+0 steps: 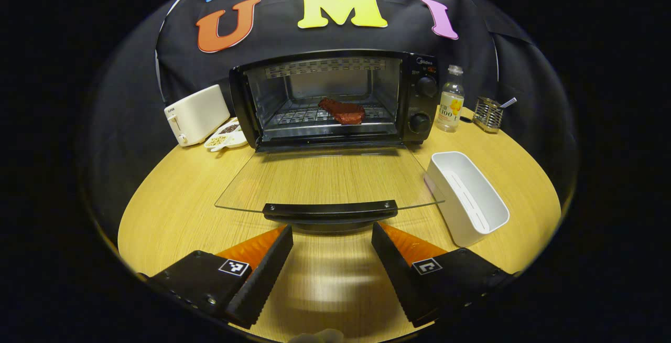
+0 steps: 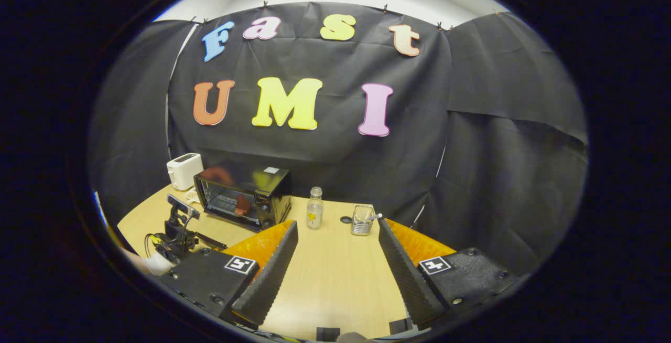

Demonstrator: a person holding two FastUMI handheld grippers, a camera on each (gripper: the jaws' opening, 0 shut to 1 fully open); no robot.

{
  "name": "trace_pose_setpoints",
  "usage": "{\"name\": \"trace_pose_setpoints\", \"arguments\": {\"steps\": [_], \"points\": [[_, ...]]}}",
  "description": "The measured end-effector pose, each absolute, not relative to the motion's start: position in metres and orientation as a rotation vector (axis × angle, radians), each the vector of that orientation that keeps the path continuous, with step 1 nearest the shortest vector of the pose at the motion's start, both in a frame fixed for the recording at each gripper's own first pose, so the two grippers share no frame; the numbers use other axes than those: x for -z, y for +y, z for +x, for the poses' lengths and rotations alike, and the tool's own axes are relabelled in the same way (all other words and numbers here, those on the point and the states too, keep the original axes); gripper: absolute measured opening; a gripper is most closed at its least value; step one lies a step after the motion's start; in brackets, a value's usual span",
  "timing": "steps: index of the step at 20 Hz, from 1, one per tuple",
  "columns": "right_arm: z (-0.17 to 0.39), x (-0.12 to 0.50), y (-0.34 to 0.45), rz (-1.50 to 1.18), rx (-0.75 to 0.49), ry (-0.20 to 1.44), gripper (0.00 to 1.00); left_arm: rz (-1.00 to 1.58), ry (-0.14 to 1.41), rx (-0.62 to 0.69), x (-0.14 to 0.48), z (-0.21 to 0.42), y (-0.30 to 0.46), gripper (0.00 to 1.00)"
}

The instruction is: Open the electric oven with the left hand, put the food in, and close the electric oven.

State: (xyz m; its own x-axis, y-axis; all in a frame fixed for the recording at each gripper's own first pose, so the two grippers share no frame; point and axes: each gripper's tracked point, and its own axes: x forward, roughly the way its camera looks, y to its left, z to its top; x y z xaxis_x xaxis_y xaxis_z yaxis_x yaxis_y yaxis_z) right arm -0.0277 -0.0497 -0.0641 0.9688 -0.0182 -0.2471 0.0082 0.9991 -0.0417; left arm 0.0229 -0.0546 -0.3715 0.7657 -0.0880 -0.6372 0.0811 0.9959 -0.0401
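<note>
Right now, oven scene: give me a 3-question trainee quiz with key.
1. True or false: the oven door is shut.
2. Where is the food? A) in the white tray B) on the oven rack C) on the toaster
3. What stands just right of the oven?

Key: 1 false: it lies open and flat, with the left gripper open just short of the door handle. 2 B. 3 the bottle.

Black electric oven [image 1: 335,99] on the wooden table [image 1: 173,212], its glass door [image 1: 327,180] folded down flat; reddish-brown food [image 1: 342,111] lies on the oven's wire rack [image 1: 304,116].
</note>
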Motion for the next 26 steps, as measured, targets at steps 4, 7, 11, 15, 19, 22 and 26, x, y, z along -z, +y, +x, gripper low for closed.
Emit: {"name": "trace_pose_setpoints", "arguments": {"steps": [4, 7, 11, 15, 19, 22, 26], "points": [[-0.028, 0.068, -0.042, -0.006, 0.032, 0.274, 0.98, -0.009, 0.714, 0.108, 0.384, 0.028, -0.052, 0.97], [-0.027, 0.067, -0.039, 0.000, 0.047, 0.275, 0.98, -0.005, 0.709, 0.120, 0.383, 0.029, -0.051, 0.97], [-0.027, 0.065, -0.035, 0.003, 0.051, 0.272, 0.98, 0.000, 0.684, 0.132, 0.367, 0.033, -0.051, 0.97], [-0.023, 0.069, -0.029, 0.026, 0.048, 0.276, 0.98, -0.024, 0.700, 0.121, 0.365, 0.034, -0.046, 0.97], [-0.024, 0.074, -0.027, 0.039, 0.051, 0.287, 0.98, -0.027, 0.703, 0.117, 0.361, 0.036, -0.041, 0.97], [-0.024, 0.074, -0.028, 0.047, 0.055, 0.289, 0.96, -0.029, 0.695, 0.118, 0.354, 0.038, -0.041, 0.96], [-0.020, 0.073, -0.029, 0.056, 0.062, 0.282, 0.98, -0.024, 0.676, 0.125, 0.341, 0.041, -0.041, 0.96]]}}
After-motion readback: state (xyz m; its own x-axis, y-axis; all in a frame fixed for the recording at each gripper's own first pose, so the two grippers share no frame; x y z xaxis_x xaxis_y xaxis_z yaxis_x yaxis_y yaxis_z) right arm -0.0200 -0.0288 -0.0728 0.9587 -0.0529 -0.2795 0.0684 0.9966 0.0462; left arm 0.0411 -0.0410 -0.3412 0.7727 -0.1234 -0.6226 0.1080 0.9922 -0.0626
